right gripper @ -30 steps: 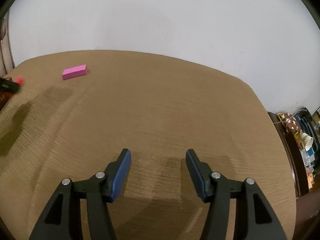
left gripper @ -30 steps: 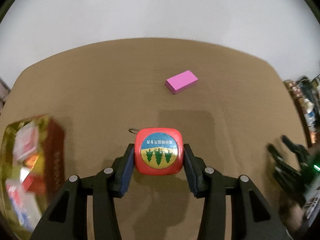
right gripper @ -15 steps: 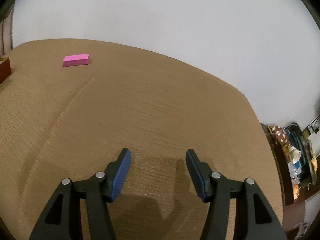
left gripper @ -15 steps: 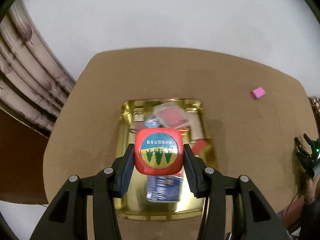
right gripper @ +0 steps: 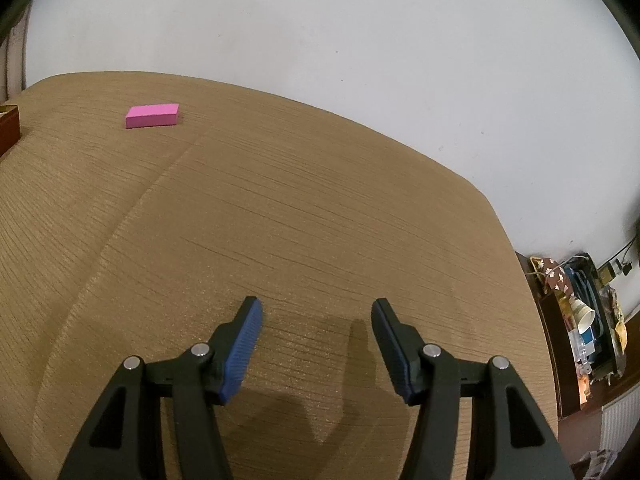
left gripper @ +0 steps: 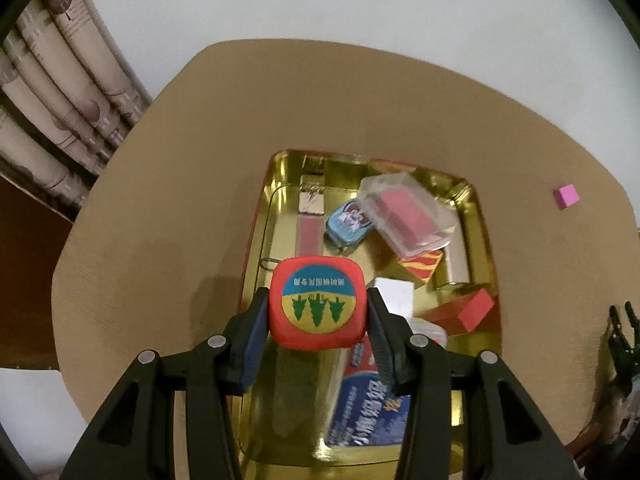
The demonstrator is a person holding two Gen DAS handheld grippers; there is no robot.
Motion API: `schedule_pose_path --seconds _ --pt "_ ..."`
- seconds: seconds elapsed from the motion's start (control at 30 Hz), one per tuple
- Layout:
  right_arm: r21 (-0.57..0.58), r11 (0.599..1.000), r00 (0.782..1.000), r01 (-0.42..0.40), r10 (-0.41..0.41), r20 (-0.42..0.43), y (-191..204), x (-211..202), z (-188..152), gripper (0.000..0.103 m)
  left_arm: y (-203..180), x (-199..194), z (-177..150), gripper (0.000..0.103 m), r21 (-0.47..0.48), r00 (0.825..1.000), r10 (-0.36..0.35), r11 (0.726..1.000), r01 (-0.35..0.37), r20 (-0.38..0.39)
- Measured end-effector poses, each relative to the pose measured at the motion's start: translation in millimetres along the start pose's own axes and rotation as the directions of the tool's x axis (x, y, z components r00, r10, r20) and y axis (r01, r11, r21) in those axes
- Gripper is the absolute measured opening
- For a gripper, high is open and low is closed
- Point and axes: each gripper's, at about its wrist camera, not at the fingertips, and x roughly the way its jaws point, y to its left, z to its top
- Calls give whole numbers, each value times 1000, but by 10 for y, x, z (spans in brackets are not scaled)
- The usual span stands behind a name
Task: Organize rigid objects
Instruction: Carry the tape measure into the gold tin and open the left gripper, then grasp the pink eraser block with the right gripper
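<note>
Both fisheye views are evenly lit by soft indoor light, with black corners and strong bowing of straight lines at the rim. The gold tin tray (left gripper: 276, 184) throws bright glare and mirror reflections. Soft shadows fall on the tan tabletop (right gripper: 320, 208) below the fingers. The blue box (left gripper: 368, 412) near the lens looks smeared, and the edge clutter is blurred.

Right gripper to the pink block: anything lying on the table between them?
Nothing. In the right wrist view only bare tan table runs from the open, empty right gripper to the pink block, which lies far off to the left.
</note>
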Motion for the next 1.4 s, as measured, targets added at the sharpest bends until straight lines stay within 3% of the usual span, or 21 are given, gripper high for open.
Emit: schedule_pose_path --seconds 0.17,0.5,0.67,0.87,1.03,1.1,1.2,1.3,1.4 --pt "0 1000 1000 -3 3 0 -12 2 1 58 -18 -6 -33 44 8 998 60 998 -60 11" --pt "-2 1000 1000 -4 4 0 -17 2 1 58 -174 -406 -139 52 39 994 53 998 -57 99" --pt "-2 1000 1000 -7 7 -1 -25 6 3 58 -532 -680 -290 53 100 989 -25 995 10 146" --pt "11 1000 1000 -23 23 -5 -48 17 2 58 -1195 -866 -608 58 179 968 -200 969 172 151" --pt "16 999 999 -48 48 -22 -66 39 51 58 -1880 -775 -966 61 303 962 -234 935 183 142" --pt "12 996 995 -87 87 -37 -41 21 151 58 -2091 -666 -1088 61 328 958 -261 921 210 121" --pt "36 981 980 -191 193 -42 21 -57 407 58 -2265 -449 -1218 62 349 962 -248 917 195 114" --pt "96 951 952 -294 301 -58 90 -66 734 58 -2337 -267 -1291 62 350 965 -236 918 185 111" --pt "86 924 924 -372 378 -61 305 -25 1129 59 -2328 -95 -1320 62 329 965 -253 919 218 68"
